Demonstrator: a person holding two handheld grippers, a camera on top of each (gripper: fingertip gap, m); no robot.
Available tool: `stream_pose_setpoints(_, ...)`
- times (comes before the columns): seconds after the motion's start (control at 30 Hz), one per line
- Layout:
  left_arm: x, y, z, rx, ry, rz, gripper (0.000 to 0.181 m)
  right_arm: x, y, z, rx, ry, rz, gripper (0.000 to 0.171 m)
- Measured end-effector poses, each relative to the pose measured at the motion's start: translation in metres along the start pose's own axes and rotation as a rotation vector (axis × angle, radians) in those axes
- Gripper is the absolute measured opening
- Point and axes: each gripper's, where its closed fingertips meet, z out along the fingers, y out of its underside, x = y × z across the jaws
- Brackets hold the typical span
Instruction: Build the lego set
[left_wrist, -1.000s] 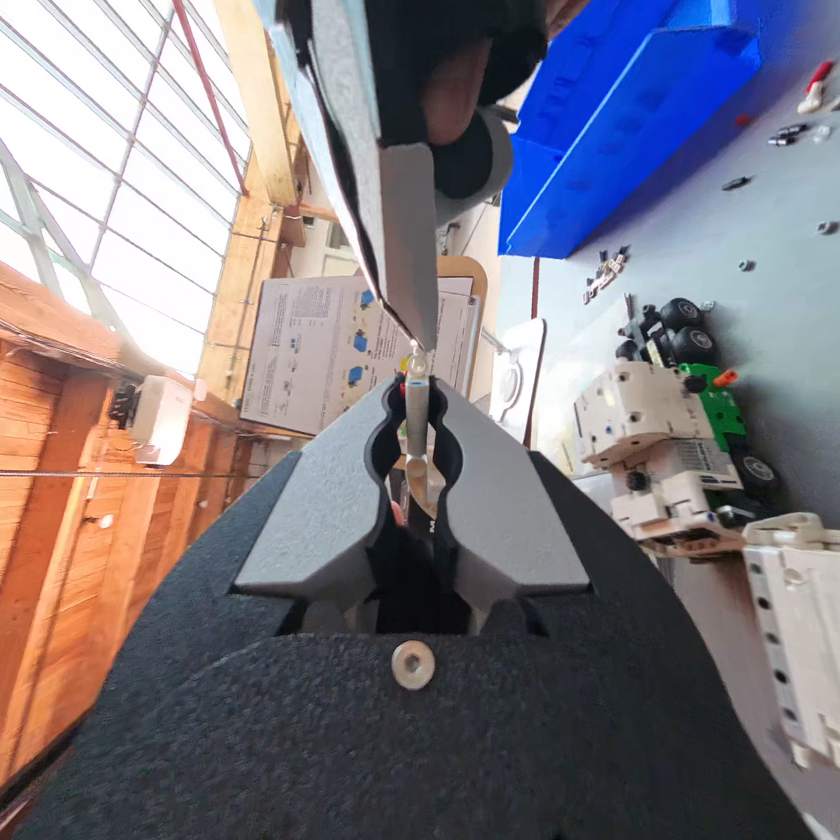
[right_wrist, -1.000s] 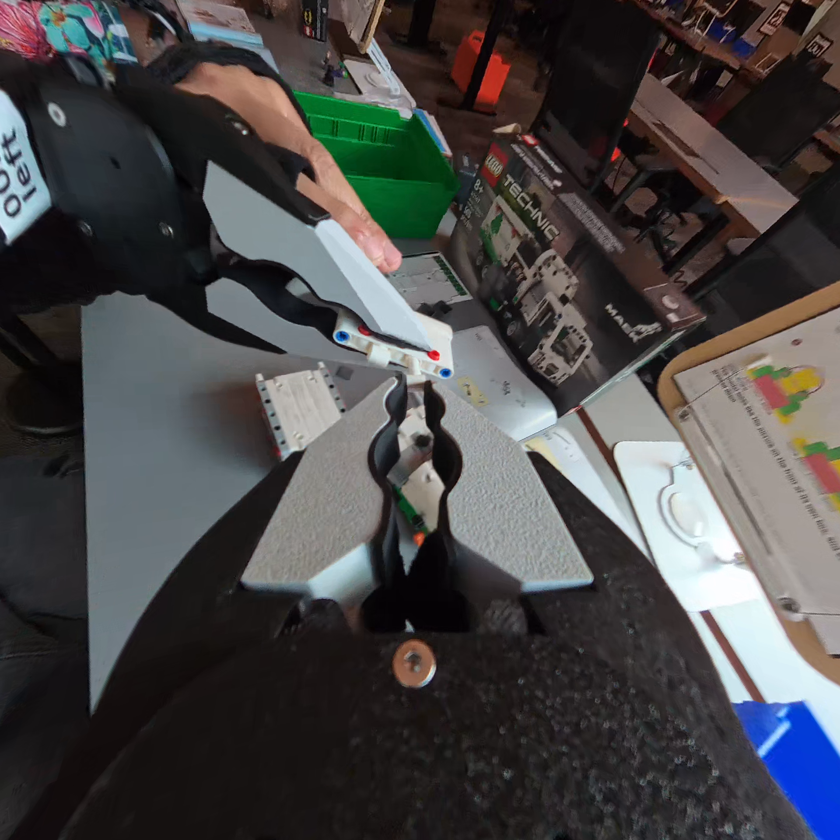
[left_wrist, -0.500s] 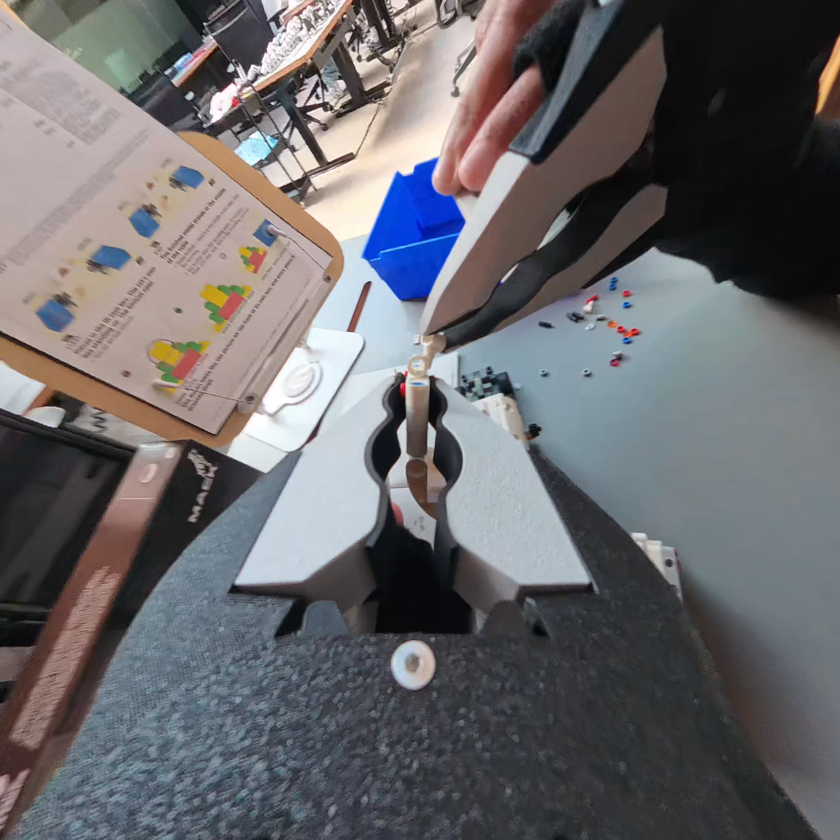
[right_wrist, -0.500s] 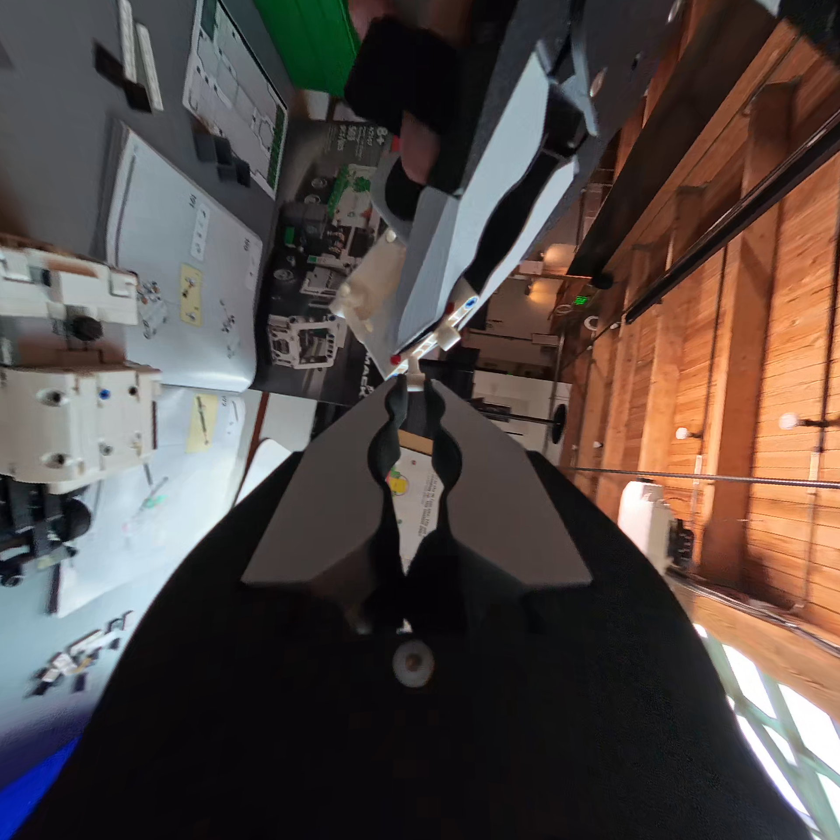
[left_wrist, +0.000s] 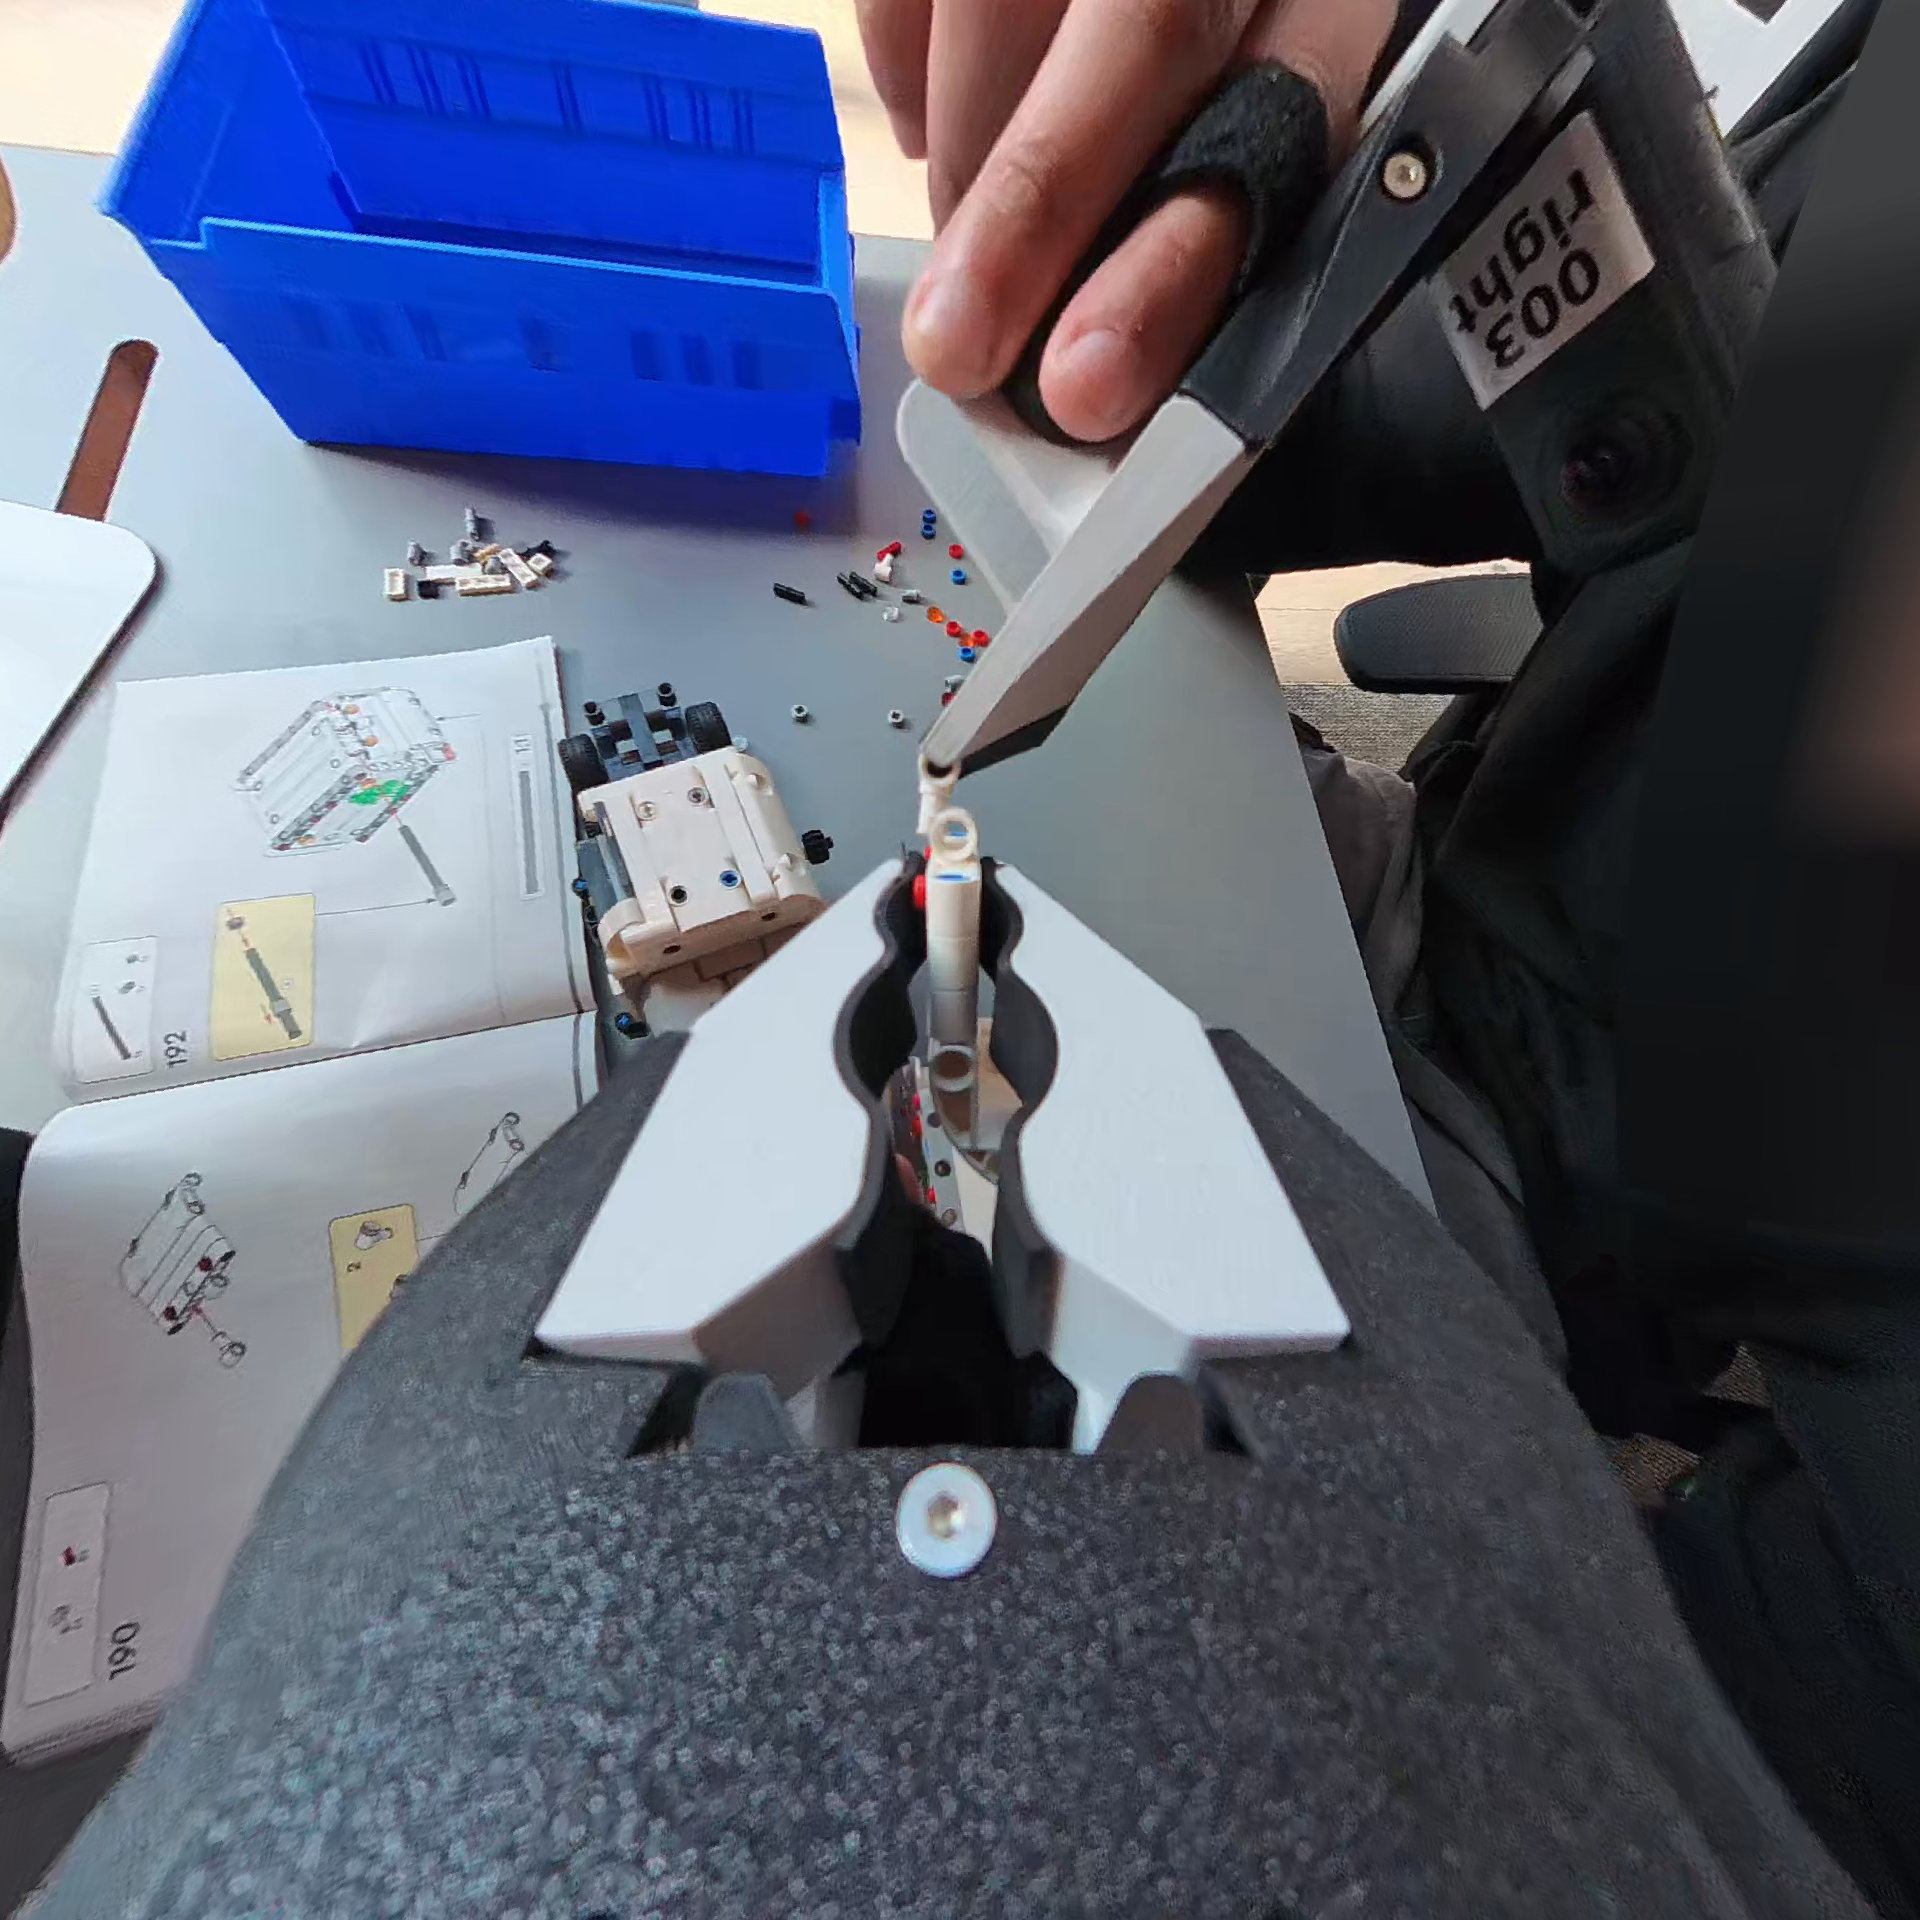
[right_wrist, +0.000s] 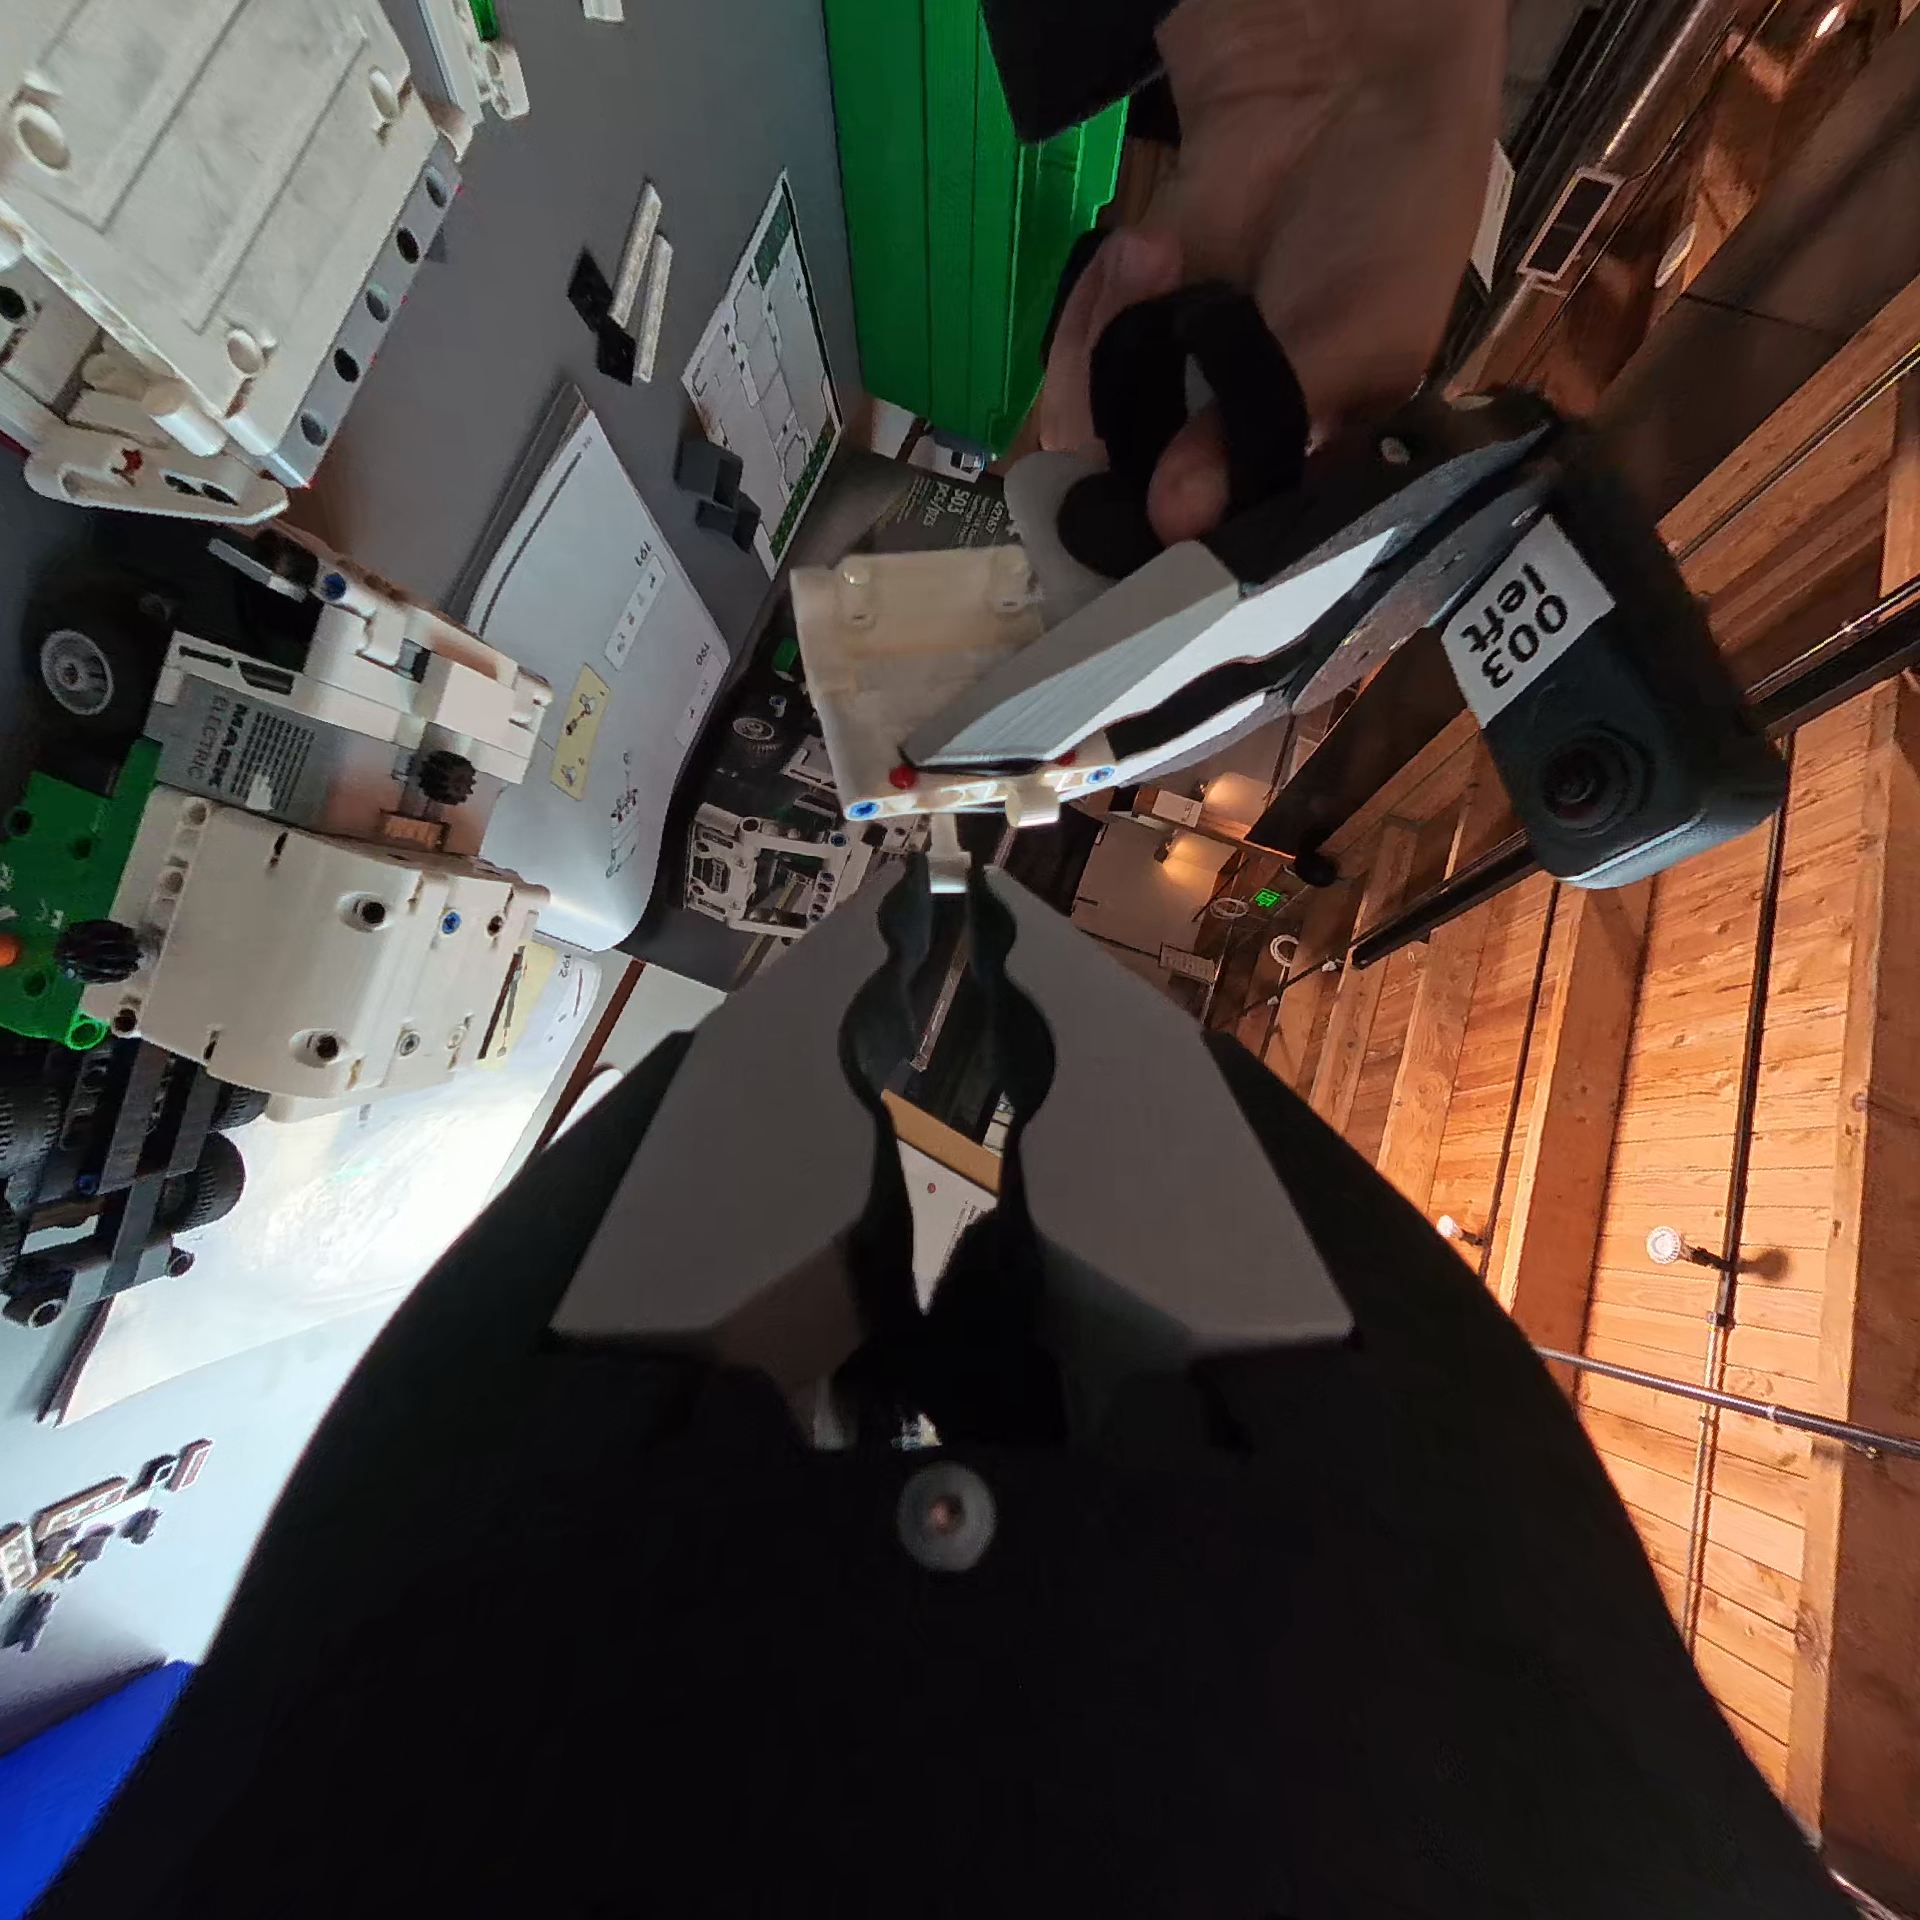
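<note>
My left gripper (left_wrist: 948, 883) is shut on a white panel assembly (left_wrist: 951, 935), seen edge-on between its fingers and held above the table. In the right wrist view the panel (right_wrist: 914, 665) shows flat, with a white beam carrying red and blue pins along its edge (right_wrist: 966, 800). My right gripper (right_wrist: 943, 883) is shut on a small white connector piece (right_wrist: 948, 868), whose tip is at that beam. In the left wrist view the right gripper (left_wrist: 940, 764) comes down from the upper right and holds the small piece (left_wrist: 932, 800) against the panel's top end.
The part-built white truck (left_wrist: 686, 873) stands on the grey table beside the open instruction booklet (left_wrist: 312, 831); it also shows in the right wrist view (right_wrist: 301, 935). A blue bin (left_wrist: 520, 260) stands at the back, with loose small parts (left_wrist: 914, 603) in front. A green bin (right_wrist: 956, 208) is behind. Only a small space, under 4 cm, lies between the two pairs of fingers.
Both grippers have swung round together, the left one now pointing down at the table. The small piece stays at the panel's edge, and both grips are unchanged.
</note>
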Motion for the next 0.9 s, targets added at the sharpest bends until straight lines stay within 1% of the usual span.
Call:
stream_pose_setpoints(0.1, -0.001, 0.002, 0.001, -0.012, -0.009, -0.003, 0.006, -0.001, -0.004, 0.0, 0.019, -0.007, 0.0, 0.004)
stream_pose_setpoints(0.33, -0.001, 0.008, 0.004, -0.044, 0.001, -0.003, 0.006, -0.007, -0.008, 0.002, -0.004, -0.037, -0.021, 0.005)
stream_pose_setpoints(0.67, -0.011, 0.014, 0.009, -0.058, 0.0, 0.001, 0.006, -0.016, -0.007, 0.009, 0.029, -0.077, 0.035, 0.004)
stream_pose_setpoints(0.9, 0.001, 0.015, 0.01, -0.036, 0.086, 0.057, 0.006, -0.015, -0.017, 0.003, 0.133, -0.108, 0.146, 0.005)
